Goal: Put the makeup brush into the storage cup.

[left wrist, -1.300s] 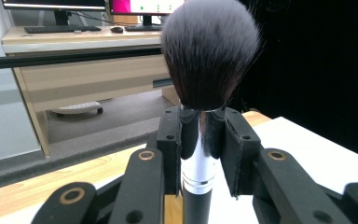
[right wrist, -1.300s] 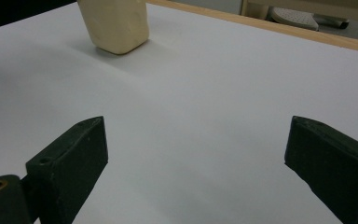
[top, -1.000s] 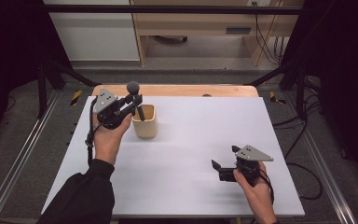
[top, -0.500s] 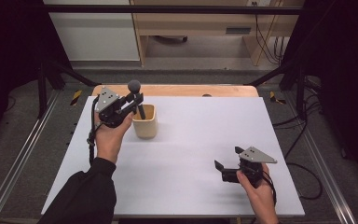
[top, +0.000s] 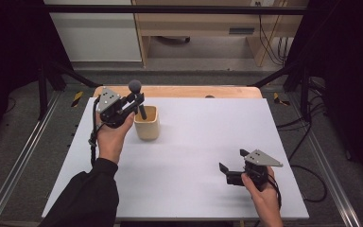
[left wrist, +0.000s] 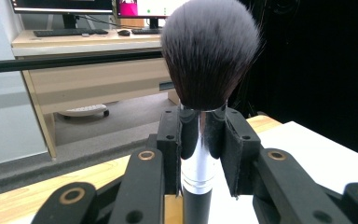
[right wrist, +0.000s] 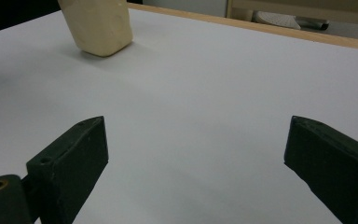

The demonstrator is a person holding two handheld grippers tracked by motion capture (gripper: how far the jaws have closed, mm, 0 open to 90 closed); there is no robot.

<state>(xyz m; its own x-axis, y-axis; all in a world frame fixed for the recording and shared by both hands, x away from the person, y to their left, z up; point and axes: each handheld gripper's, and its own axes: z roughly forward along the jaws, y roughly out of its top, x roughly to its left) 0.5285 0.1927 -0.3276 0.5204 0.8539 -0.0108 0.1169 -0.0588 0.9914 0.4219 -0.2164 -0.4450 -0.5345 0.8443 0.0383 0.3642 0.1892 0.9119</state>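
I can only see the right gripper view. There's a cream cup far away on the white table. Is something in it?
Observer: Yes. A makeup brush stands with its black handle down in the cup, its fluffy head up.
Operator: Is anyone holding the brush?
Observer: The left gripper is shut on its silver collar, just under the bristles.
Operator: What's the brush's head like?
Observer: Round and bushy, dark at the base, paler grey at the tips.
Operator: And where's my gripper?
Observer: The right gripper is low over the table, near its right front corner, jaws open with nothing between them.
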